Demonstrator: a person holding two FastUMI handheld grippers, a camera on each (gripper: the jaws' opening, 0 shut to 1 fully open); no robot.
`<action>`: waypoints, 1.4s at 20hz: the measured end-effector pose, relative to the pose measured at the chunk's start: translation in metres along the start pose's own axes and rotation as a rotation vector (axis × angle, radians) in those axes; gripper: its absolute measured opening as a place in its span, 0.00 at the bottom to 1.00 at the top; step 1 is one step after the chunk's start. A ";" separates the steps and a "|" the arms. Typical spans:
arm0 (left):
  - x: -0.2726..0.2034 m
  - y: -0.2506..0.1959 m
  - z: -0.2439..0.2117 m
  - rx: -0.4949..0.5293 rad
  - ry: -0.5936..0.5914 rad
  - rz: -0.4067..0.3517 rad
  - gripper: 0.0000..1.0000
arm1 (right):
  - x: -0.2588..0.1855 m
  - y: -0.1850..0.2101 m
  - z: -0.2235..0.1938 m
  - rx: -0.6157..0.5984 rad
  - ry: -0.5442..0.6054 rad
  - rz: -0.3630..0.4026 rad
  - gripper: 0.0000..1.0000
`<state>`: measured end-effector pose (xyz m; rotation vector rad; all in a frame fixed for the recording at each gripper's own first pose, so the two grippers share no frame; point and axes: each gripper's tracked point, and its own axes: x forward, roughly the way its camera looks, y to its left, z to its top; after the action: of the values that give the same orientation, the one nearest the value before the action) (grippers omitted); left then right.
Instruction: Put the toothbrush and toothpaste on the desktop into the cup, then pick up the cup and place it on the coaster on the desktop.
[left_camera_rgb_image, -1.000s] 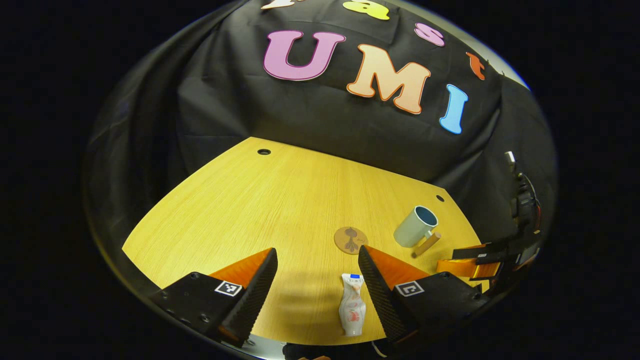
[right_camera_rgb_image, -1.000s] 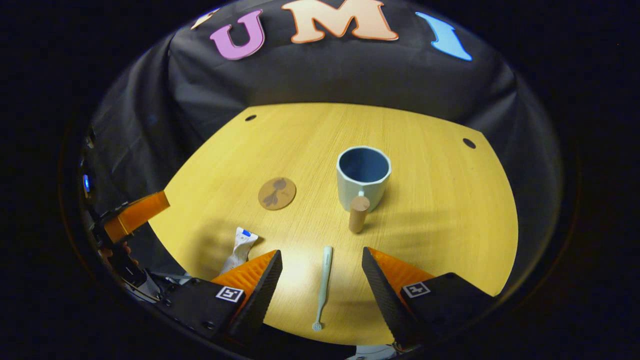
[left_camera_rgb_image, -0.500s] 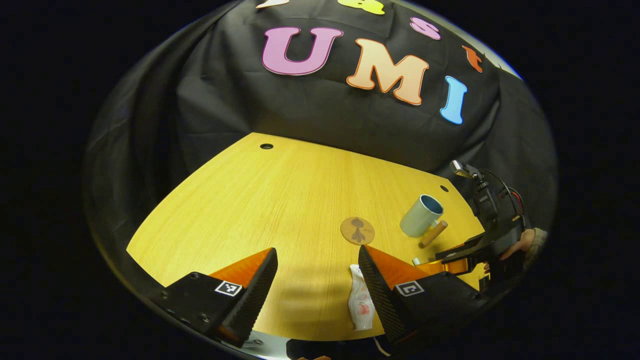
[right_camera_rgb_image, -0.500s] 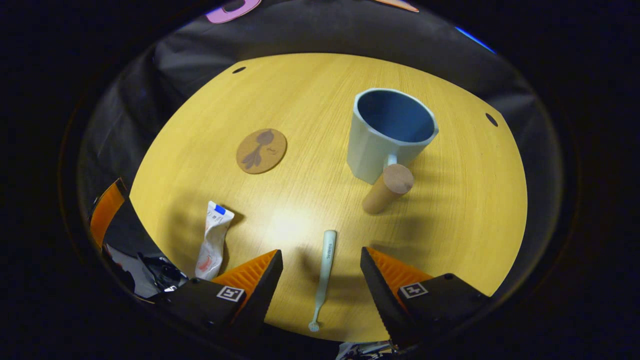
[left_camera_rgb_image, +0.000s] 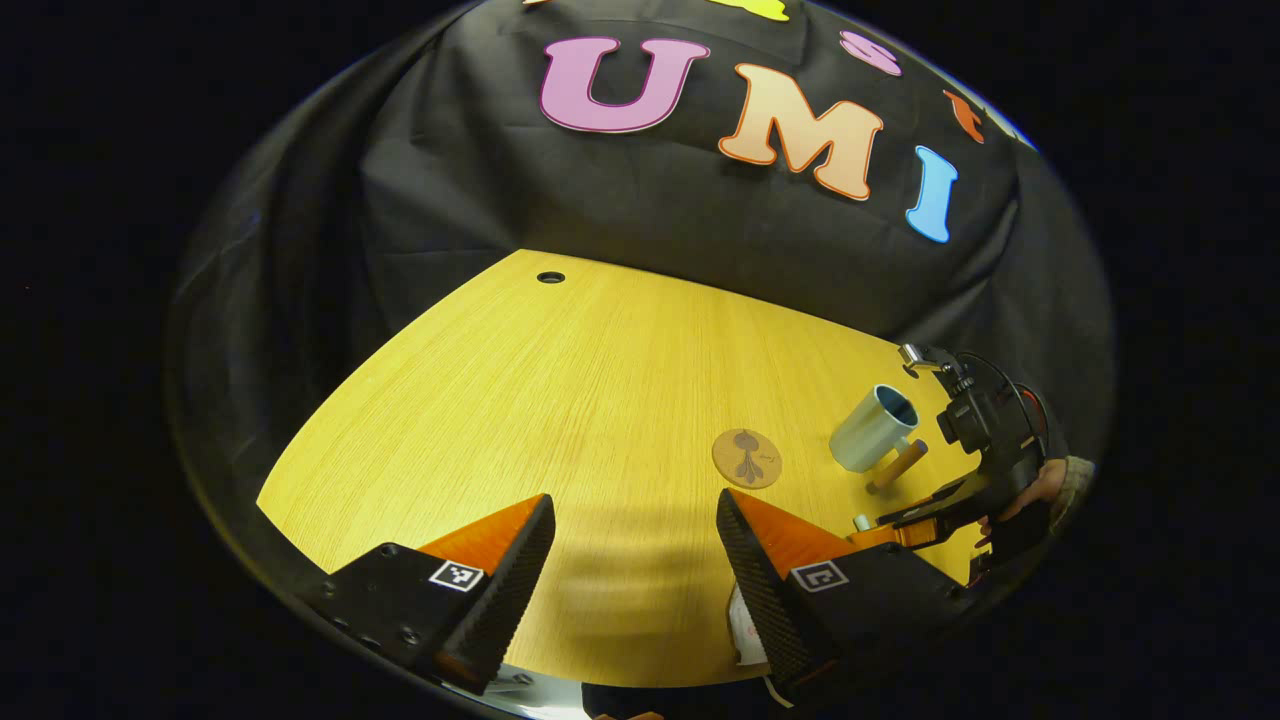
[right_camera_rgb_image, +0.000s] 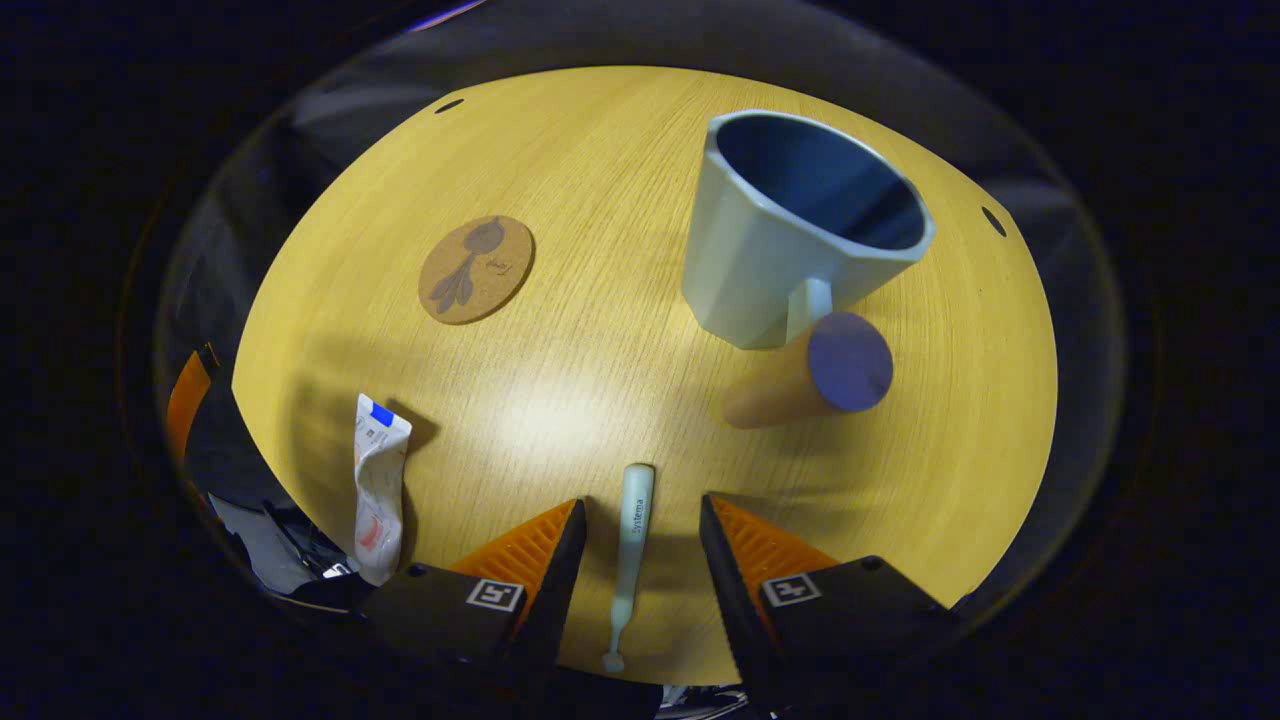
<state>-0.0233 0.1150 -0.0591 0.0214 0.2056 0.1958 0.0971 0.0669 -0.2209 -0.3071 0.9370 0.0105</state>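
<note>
A pale green toothbrush (right_camera_rgb_image: 630, 550) lies on the wooden desk (right_camera_rgb_image: 600, 300), between the fingers of my right gripper (right_camera_rgb_image: 634, 550), which straddles it with narrowed jaws that still stand apart from it. Beyond stands a pale blue cup (right_camera_rgb_image: 790, 235) with a wooden peg handle (right_camera_rgb_image: 810, 385). A white toothpaste tube (right_camera_rgb_image: 378, 485) lies at the left; in the left gripper view its end (left_camera_rgb_image: 748, 640) peeks out beside my open left gripper (left_camera_rgb_image: 635, 560). A round cork coaster (right_camera_rgb_image: 476, 269) sits left of the cup (left_camera_rgb_image: 872, 430). In the left gripper view the right gripper (left_camera_rgb_image: 915, 520) is low over the desk at the right.
Black cloth walls surround the desk (left_camera_rgb_image: 560, 420). Small cable holes (left_camera_rgb_image: 550, 277) sit near the far corners. A hand (left_camera_rgb_image: 1030, 495) holds the right gripper at the right edge. Bare wood stretches across the desk's left and middle.
My right gripper dropped lower and closer to the toothbrush, and its jaws narrowed around it. My left gripper drifted left, so the toothpaste tube slid behind its right finger.
</note>
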 end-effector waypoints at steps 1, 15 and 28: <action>0.000 0.000 0.001 -0.003 -0.001 0.000 0.95 | 0.000 0.000 0.001 -0.005 -0.003 0.003 0.65; 0.007 -0.006 -0.016 0.035 0.117 -0.007 0.95 | 0.001 -0.001 -0.002 0.021 0.000 -0.025 0.08; 0.026 -0.079 -0.083 0.100 0.457 -0.103 0.95 | -0.036 -0.039 -0.036 0.163 -0.106 -0.012 0.08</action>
<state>0.0000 0.0426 -0.1486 0.0659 0.6709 0.0848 0.0523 0.0241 -0.2024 -0.1595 0.8249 -0.0594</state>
